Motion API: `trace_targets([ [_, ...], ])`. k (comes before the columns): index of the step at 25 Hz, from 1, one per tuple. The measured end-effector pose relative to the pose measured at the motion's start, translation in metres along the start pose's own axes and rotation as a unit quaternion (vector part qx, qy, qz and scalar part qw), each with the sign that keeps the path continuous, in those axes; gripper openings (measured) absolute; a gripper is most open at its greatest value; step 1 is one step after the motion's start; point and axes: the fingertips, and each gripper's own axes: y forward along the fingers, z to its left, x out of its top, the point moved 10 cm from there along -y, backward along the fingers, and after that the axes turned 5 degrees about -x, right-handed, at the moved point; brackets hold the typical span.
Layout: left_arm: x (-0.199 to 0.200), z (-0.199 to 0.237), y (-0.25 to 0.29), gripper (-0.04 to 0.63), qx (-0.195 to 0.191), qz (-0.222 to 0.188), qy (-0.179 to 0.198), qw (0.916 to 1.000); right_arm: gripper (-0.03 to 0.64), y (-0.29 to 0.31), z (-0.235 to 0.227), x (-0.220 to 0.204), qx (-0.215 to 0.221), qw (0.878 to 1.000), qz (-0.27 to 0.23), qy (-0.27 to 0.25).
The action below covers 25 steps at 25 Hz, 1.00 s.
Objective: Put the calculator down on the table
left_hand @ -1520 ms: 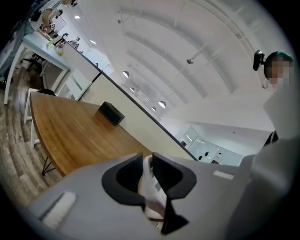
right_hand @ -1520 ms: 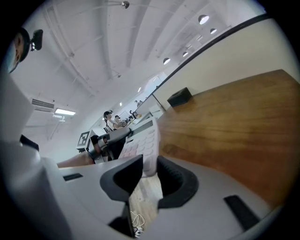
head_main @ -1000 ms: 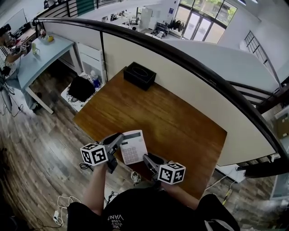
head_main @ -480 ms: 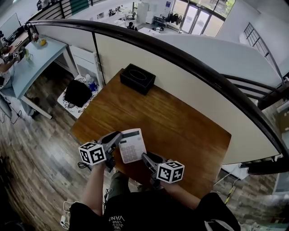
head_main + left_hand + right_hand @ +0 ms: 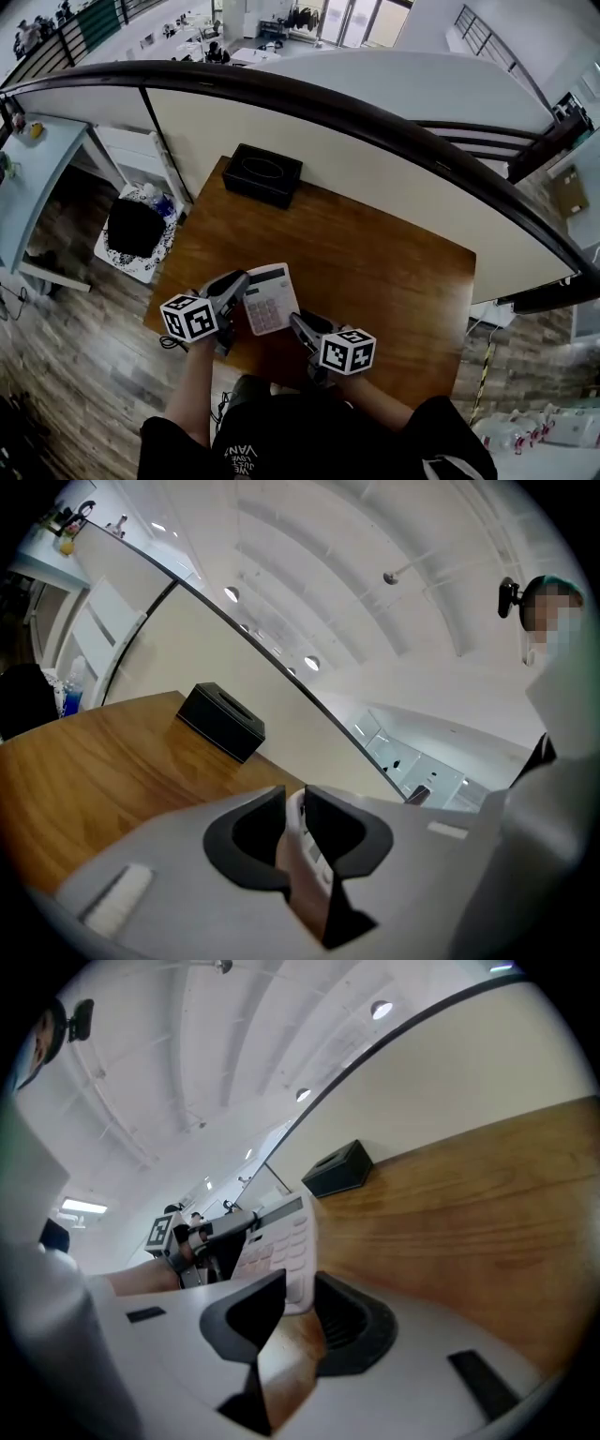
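Note:
A white calculator (image 5: 269,298) with its keys facing up hangs between both grippers, just above the near part of the wooden table (image 5: 375,272). My left gripper (image 5: 239,286) is shut on its left edge; in the left gripper view only a thin edge of the calculator (image 5: 296,822) shows between the nearly closed jaws of that gripper (image 5: 294,808). My right gripper (image 5: 298,325) is shut on its near right corner. In the right gripper view the calculator (image 5: 281,1241) rises tilted out of the jaws of that gripper (image 5: 298,1297), with the left gripper (image 5: 211,1232) beyond it.
A black open-topped box (image 5: 262,175) stands at the table's far left corner against the cream partition (image 5: 394,183). To the left of the table, a black bag lies on a low white stand (image 5: 134,230). The person's legs are at the near edge.
Both grippers have carried the calculator forward from the table's near edge to over the wood, and slightly lower. Both grips look unchanged.

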Motion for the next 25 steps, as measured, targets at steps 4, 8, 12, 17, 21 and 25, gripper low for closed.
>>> trace_targets([
  [4, 0.024, 0.030, 0.011, 0.069, -0.023, 0.029, 0.012, 0.9992, 0.089, 0.029, 0.006, 0.005, -0.021, 0.999, -0.015, 0.018],
  [8, 0.042, 0.056, 0.025, 0.069, -0.042, 0.053, 0.023, 0.9974, 0.089, 0.053, 0.010, 0.010, -0.043, 0.998, -0.031, 0.033],
  [12, 0.055, 0.076, 0.042, 0.069, -0.063, 0.076, 0.036, 0.9944, 0.089, 0.072, 0.010, 0.012, -0.068, 0.996, -0.047, 0.046],
  [17, 0.068, 0.097, 0.064, 0.071, -0.080, 0.099, 0.053, 0.9904, 0.089, 0.093, 0.007, 0.015, -0.092, 0.991, -0.064, 0.067],
  [21, 0.078, 0.108, 0.078, 0.072, -0.089, 0.121, 0.069, 0.9862, 0.089, 0.105, 0.008, 0.017, -0.104, 0.988, -0.077, 0.080],
  [25, 0.085, 0.112, 0.092, 0.074, -0.101, 0.141, 0.089, 0.9808, 0.089, 0.113, 0.007, 0.018, -0.116, 0.985, -0.080, 0.095],
])
